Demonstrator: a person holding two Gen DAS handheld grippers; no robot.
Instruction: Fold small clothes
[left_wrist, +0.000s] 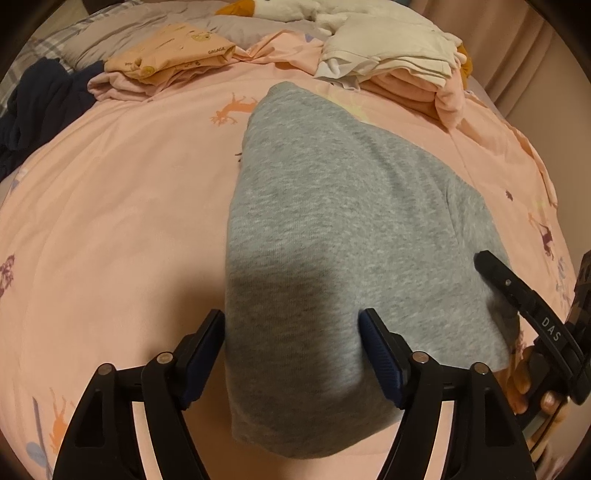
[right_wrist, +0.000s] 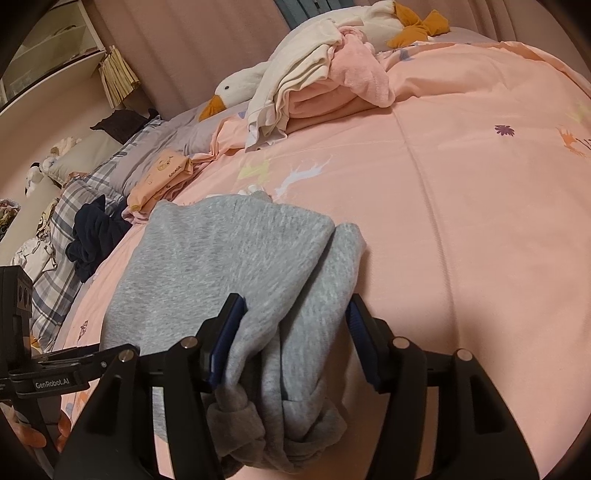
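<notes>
Left wrist view shows the left gripper held low over a grey garment that lies folded on the pink bedspread. Its jaws stand spread; the near left corner of the cloth sits between them, the right pad resting on the fabric and the left pad beside the edge, so I judge no pinch here.

Right wrist view shows the right gripper over the near right end of the same garment, where rolled cuffs or hems bunch up. Its jaws are also apart: the left pad lies against the cloth and the right pad stands clear of it. I read this as a loose hold at most, not a clamp.

Condition of the work: the grey garment is doubled into a long, fairly tidy shape, with a second layer showing along its right side. The bunched near end looks unfinished. In my judgement at least one more fold, end to end, remains before it can be stacked.

Other items: two folded stacks lie at the far side of the bed, an orange printed one and a white and pink one. A dark navy garment lies crumpled at the left edge and appears still to be folded. A stuffed goose rests behind the stacks.
</notes>
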